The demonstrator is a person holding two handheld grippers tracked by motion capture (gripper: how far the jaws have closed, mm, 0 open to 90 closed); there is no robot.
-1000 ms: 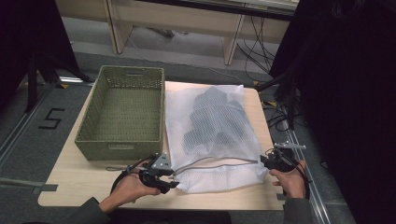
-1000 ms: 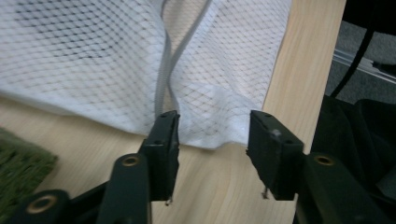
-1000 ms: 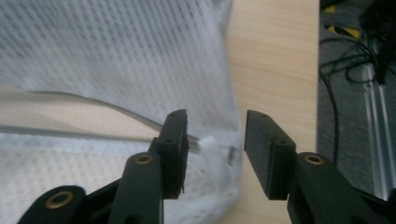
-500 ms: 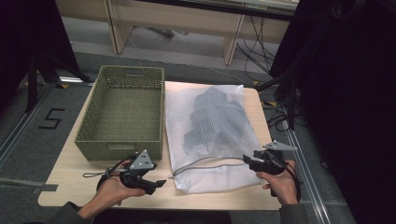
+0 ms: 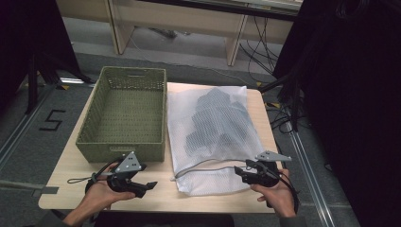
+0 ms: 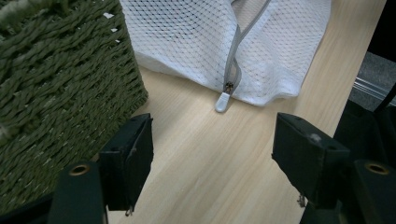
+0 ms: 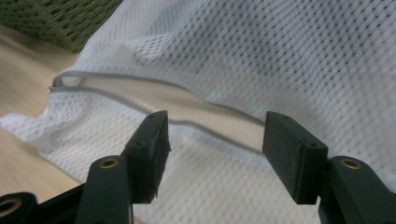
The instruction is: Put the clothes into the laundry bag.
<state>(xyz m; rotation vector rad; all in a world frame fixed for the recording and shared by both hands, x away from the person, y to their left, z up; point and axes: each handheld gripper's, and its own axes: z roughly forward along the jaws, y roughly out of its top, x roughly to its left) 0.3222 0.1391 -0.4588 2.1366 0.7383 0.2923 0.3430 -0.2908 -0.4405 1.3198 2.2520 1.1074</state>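
Note:
A white mesh laundry bag (image 5: 213,127) with dark clothing inside lies flat on the wooden table (image 5: 66,168), its grey zipper (image 5: 208,165) partly undone near the front edge. My left gripper (image 5: 150,185) hovers left of the bag, in front of the green basket. Its jaws have just been opening and nothing is between them. In the left gripper view the zipper pull (image 6: 222,100) lies on the wood beyond the left gripper (image 6: 212,154). My right gripper (image 5: 239,171) is at the bag's front right. The right gripper (image 7: 215,144) has also just been opening, and its pads stand apart above the mesh (image 7: 289,56) without pressing it.
A green woven basket (image 5: 120,150) stands on the left half of the table, right beside the bag. Its corner (image 6: 56,84) is close to my left jaw. Desk legs and cables lie on the floor beyond the table, and a dark curtain hangs at the right.
The left gripper drew left, away from the bag's zipper end. The right gripper shifted left along the bag's front edge. Both sets of jaws opened wider.

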